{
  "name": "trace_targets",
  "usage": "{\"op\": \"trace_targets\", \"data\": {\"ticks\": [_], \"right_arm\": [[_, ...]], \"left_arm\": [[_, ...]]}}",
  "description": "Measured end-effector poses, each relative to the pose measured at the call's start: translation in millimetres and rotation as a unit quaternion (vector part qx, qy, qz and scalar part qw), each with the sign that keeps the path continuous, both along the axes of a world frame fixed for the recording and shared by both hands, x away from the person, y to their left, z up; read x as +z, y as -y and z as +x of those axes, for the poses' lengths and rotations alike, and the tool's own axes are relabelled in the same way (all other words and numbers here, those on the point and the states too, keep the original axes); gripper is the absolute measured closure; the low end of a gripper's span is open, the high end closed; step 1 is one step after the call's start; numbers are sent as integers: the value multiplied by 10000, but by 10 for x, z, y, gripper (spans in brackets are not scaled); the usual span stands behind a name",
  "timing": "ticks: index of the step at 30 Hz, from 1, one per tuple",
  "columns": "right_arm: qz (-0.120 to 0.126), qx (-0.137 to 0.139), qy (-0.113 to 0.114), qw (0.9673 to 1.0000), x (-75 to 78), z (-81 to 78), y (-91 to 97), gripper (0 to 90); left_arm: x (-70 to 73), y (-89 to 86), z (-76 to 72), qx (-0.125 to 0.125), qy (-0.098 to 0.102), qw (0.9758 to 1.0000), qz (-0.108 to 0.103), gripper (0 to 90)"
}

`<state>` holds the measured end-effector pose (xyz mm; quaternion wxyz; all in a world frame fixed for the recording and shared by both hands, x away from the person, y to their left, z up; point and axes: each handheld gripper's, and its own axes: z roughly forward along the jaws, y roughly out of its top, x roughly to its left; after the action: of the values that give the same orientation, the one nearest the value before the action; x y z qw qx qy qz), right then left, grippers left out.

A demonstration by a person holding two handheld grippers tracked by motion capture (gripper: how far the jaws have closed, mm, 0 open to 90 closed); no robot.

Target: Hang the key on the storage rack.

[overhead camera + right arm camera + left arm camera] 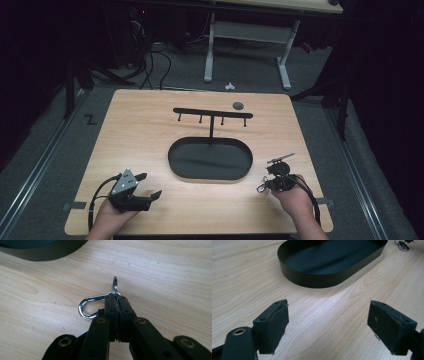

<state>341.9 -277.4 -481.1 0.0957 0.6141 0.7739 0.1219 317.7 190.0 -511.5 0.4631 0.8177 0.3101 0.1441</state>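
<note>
A silver carabiner with a key ring (88, 307) lies on the wooden table, and my right gripper (115, 300) is shut on it, the ring standing up out of the pads. In the high view that gripper (264, 185) sits near the front right of the table, with the carabiner (260, 188) at its tip. My left gripper (150, 187) rests at the front left, open with nothing between its fingers (273, 325). A black oval tray (210, 158) lies mid-table. Behind it stands a black hook rack (212, 115).
A small dark round disc (238, 105) lies near the table's far edge. The tray's wall (317, 281) is ahead of the left gripper, and the tray's rim (50, 252) is just beyond the right one. Desk legs and cables stand on the floor beyond the table.
</note>
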Motion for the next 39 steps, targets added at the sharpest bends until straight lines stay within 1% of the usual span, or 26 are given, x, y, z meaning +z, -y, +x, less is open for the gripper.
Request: {"op": "trace_targets", "data": {"ticks": [2, 4, 6, 7, 11, 13, 15, 17, 22, 24, 25, 26, 27, 28, 32, 35, 36, 37, 39], "right_arm": [[28, 4, -68, 10000, 14, 7, -11, 885], [-6, 65, -166, 9998, 40, 6, -29, 885], [35, 133, -213, 9997, 90, -5, -56, 886], [-11, 192, -249, 9995, 124, -8, -64, 886], [118, 194, -325, 9992, 238, -33, -80, 886], [112, 213, -363, 9990, 280, -50, -88, 886], [213, 191, -383, 9989, 309, -70, -90, 886], [189, 169, -479, 9985, 348, -80, -95, 886], [137, 183, -493, 9985, 446, -112, -154, 885], [119, 201, -520, 9984, 502, -116, -175, 886], [142, 191, -492, 9985, 514, -115, -183, 886], [163, 194, -485, 9985, 526, -111, -198, 886], [148, 184, -526, 9983, 535, -107, -205, 886], [171, 166, -519, 9984, 539, -101, -218, 886], [193, 174, -528, 9983, 636, -72, -266, 886], [164, 199, -514, 9983, 690, -49, -306, 886], [169, 193, -500, 9984, 727, -37, -327, 886], [194, 209, -455, 9986, 748, -27, -333, 886], [209, 203, -476, 9984, 786, -13, -351, 886]], "left_arm": [[5, -2, -3, -2, -5, 10000, -19, 177], [6, -1, -3, -1, -6, 10000, -29, 177], [5, 1, -3, -8, -8, 10000, -44, 177], [5, 2, -2, -9, -11, 10000, -47, 177], [8, -2, -4, -17, -14, 10000, -47, 177], [8, -5, 1, -14, -35, 10000, -45, 177], [5, -2, 2, -16, -61, 10000, -57, 177], [6, -1, -2, -20, -75, 10000, -61, 177], [19, -8, -12, -26, -41, 9999, -92, 177], [16, -9, 4, -15, -71, 9999, -104, 178], [14, -5, 6, -31, -72, 9999, -93, 178], [13, -2, 2, -38, -56, 9999, -82, 178], [13, 1, -5, -51, -41, 9999, -107, 181], [15, 3, -5, -69, -24, 9999, -126, 188], [14, 12, 0, -78, -58, 9999, -119, 188], [25, 7, -13, -76, 26, 9999, -85, 188], [25, 2, -5, -56, 11, 9999, -94, 185], [17, -3, -3, -9, -16, 9999, -148, 180], [6, -12, -12, 14, -40, 9999, -168, 179]]}}
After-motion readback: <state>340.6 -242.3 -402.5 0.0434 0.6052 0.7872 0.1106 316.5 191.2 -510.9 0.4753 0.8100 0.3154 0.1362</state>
